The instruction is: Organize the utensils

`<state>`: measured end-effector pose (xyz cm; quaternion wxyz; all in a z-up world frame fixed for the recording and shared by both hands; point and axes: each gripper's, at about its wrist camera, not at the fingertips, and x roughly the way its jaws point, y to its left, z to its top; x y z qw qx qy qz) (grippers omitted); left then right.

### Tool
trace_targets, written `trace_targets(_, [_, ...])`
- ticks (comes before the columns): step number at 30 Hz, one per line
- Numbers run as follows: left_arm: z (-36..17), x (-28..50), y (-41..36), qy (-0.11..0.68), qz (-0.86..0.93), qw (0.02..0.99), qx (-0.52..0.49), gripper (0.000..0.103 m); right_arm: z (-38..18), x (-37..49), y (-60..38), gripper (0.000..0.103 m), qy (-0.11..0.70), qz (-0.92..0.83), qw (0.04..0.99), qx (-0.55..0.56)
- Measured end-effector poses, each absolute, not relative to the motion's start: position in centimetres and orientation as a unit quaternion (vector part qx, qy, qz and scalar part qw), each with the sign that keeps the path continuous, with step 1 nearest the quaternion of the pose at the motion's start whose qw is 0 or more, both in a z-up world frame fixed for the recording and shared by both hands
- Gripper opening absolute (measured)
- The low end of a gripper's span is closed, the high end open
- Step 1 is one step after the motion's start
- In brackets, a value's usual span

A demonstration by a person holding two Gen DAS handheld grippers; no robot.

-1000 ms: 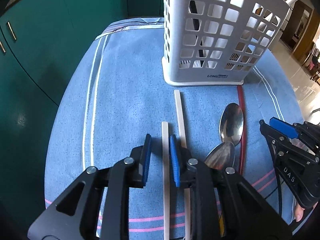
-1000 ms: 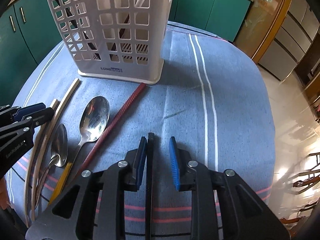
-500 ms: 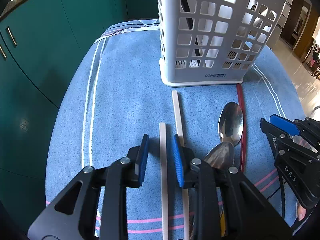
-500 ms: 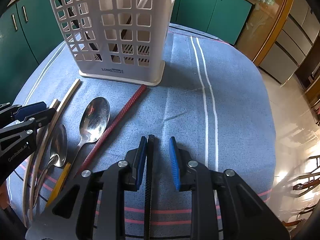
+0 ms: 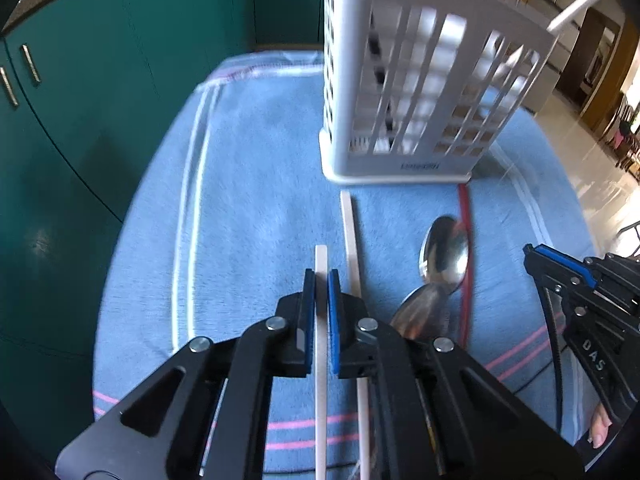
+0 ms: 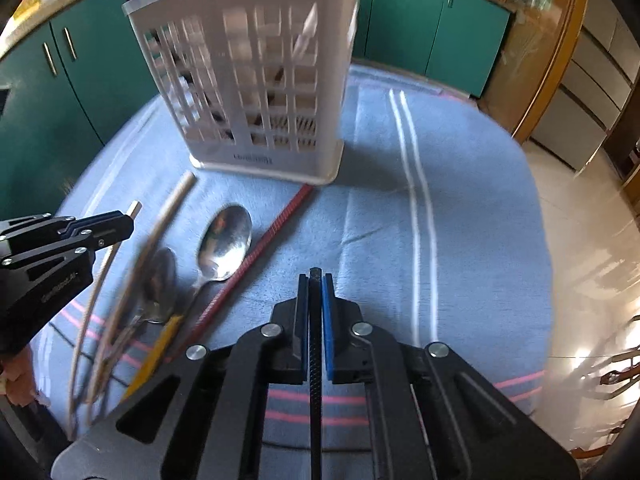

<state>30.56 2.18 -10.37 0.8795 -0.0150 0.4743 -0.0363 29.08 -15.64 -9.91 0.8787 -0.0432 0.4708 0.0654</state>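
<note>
Blue striped cloth (image 5: pixel 248 216) over a round table, ringed by teal cupboards (image 5: pixel 92 92). White plastic lattice caddy (image 5: pixel 416 92) upright near the far side of the cloth, dark and pale handles poking above its rim, contents blurred. Left gripper (image 5: pixel 321 280) clenched on a white chopstick (image 5: pixel 321 400), blue pads (image 5: pixel 333 292) pressed against both sides, the stick's tip jutting just past them toward the caddy. From the right wrist view that same tip (image 6: pixel 135 209) clear of the cloth, protruding beyond the left gripper (image 6: pixel 120 222). Right gripper (image 6: pixel 315 284) clamped on a black ribbed chopstick (image 6: pixel 315 380), held lengthwise between the fingers, its end level with the fingertips. Second pale chopstick (image 5: pixel 350 236) flat on the cloth just beside the held one, its far end close to the caddy's base. Right of that, two steel spoons: the larger spoon (image 5: pixel 444 256) bowl up, the smaller spoon (image 5: pixel 420 314) nearer, bowls overlapping at the edge. Red chopstick (image 5: pixel 464 240) along the spoons' right side, its far end reaching the caddy's corner. Yellow handle (image 6: pixel 156 356) under the spoon stems, seen only from the right wrist. Right gripper (image 5: pixel 560 268) at the left view's right edge, above the cloth, well apart from the left one.
</note>
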Motion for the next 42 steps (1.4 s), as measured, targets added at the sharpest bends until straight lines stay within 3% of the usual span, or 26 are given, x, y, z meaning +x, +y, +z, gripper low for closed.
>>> trace_targets(15, [5.4,23.1,4.4,0.308,-0.061,0.948,-0.057,0.006,4.8,20.2,-17.7,0.007,0.305,0.076,0.949,-0.028])
trace_targets(30, [10.2,22.3,5.5,0.268,-0.055,0.958,-0.083,0.006,9.1,20.2,-17.5,0.007,0.247,0.054,0.967,-0.031])
trace_targets(42, [17.7,25.2,5.5,0.174,-0.060,0.972,-0.143,0.006,18.2,22.1,-16.5,0.007,0.094,0.068,0.993,-0.006])
